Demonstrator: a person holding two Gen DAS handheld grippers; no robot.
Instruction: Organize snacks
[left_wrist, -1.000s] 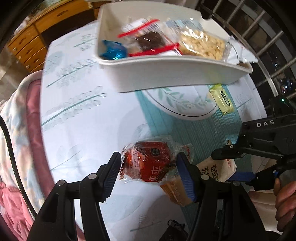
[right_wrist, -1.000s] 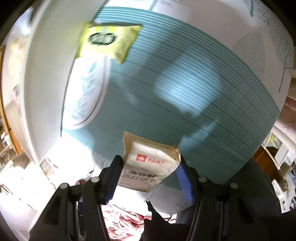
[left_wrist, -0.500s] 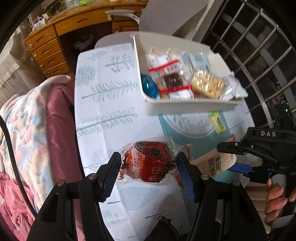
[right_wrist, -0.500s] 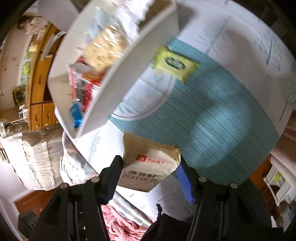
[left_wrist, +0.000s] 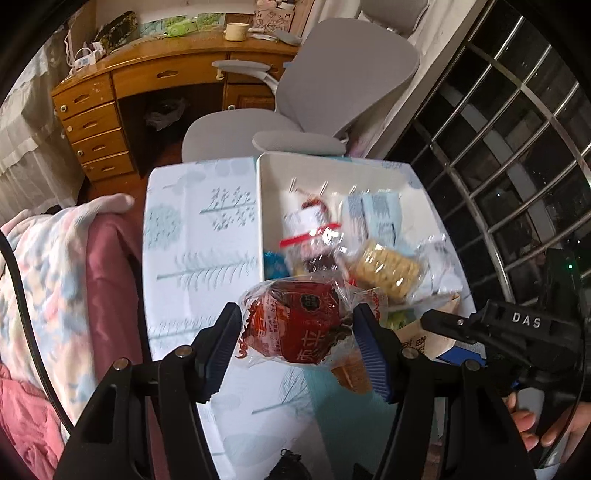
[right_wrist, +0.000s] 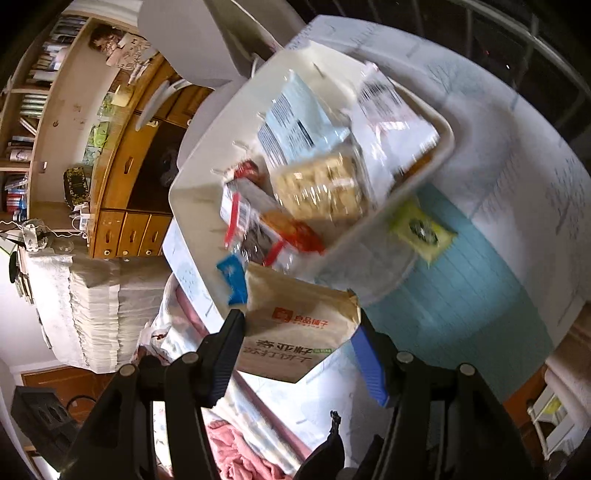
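Snacks, two in hand: my left claw (left_wrist: 297, 338) pinches a red snack in clear wrap (left_wrist: 295, 325), held above the surface (left_wrist: 199, 266) just short of the white bin (left_wrist: 260, 206). My right claw (right_wrist: 299, 349) pinches a kraft-paper cracker bag (right_wrist: 295, 328) near the same bin (right_wrist: 192, 192), which holds a pale cracker pack (right_wrist: 321, 188), a blue candy (right_wrist: 231, 273) and other packets. A yellow-green packet (right_wrist: 421, 230) lies on the teal mat (right_wrist: 461, 295) beside the bin.
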